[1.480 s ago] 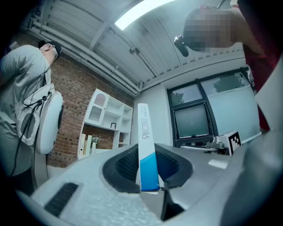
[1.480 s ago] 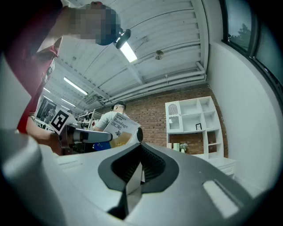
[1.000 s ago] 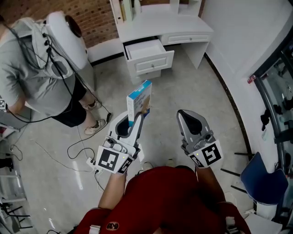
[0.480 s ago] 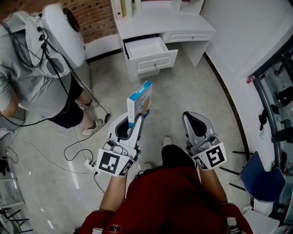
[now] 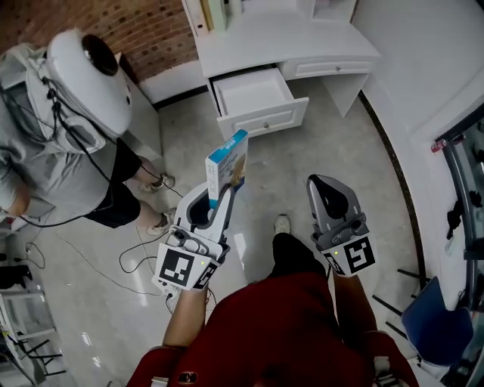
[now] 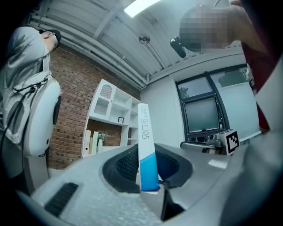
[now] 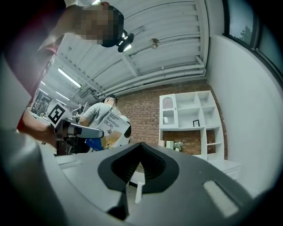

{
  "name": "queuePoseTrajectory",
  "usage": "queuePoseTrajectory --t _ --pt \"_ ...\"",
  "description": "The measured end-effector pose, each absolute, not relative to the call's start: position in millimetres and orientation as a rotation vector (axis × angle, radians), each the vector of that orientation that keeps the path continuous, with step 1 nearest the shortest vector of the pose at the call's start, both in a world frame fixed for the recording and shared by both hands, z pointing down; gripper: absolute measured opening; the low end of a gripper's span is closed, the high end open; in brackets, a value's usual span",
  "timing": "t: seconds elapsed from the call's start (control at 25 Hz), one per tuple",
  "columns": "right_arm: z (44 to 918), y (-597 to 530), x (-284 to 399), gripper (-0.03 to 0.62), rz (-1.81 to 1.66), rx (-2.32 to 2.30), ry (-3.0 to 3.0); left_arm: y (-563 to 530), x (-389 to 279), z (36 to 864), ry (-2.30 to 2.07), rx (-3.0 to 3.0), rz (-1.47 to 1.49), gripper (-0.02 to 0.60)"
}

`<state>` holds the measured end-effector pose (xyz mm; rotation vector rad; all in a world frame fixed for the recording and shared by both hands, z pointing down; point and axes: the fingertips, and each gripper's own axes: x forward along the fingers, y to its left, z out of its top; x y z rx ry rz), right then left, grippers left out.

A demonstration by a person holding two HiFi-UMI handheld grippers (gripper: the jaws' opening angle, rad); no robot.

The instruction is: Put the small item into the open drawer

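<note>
1. Since a second ago the small box [image 5: 228,168] has stayed clamped in the left claw [image 5: 221,198]. The open drawer [image 5: 254,94] has slid right and slightly lower in the head view, and a shoe [image 5: 281,224] has come into sight between the two claws.
2. That box [image 6: 145,132] is a blue-and-white carton standing upright out of the claw tips, in the air above the grey floor [image 5: 333,143] and well apart from the drawer.
3. In the left gripper view the left claw [image 6: 147,164] has its ribbed pads pressed on the carton's lower, blue part, narrow edge toward the camera.
4. The right claw [image 5: 327,193] is level with the left one and apart from it. In its own view the right claw [image 7: 141,152] has its jaws together.
5. The drawer is pulled out from under the white tabletop [image 5: 287,38], and its white inside shows.
6. A bystander in grey [image 5: 45,159] carrying a white pack [image 5: 91,79] stands at the left by the brick wall [image 5: 68,19], with cables [image 5: 128,257] on the floor nearby.
</note>
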<state>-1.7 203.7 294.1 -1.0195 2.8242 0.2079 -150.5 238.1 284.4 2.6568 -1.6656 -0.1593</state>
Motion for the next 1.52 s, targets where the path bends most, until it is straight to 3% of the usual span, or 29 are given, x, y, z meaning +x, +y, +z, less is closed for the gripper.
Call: queuePoseTrajectory --t 0.44,0.88,1.52 --pt "303.3 0.4 47.9 0.011 0.151 -0.983 2.826 30.4 -111.3 296.9 -1.683 2.588 0.014 0.083" --pt "326.1 -80.3 62.8 0.011 0.107 -1.066 2.806 -69.7 -111.1 345.1 -1.639 2.526 0.204 0.083" --pt "350.8 -244.5 -4.4 0.011 0.075 -1.264 2.843 -255.7 -166.9 492.3 -1.352 2.438 0.514 0.083"
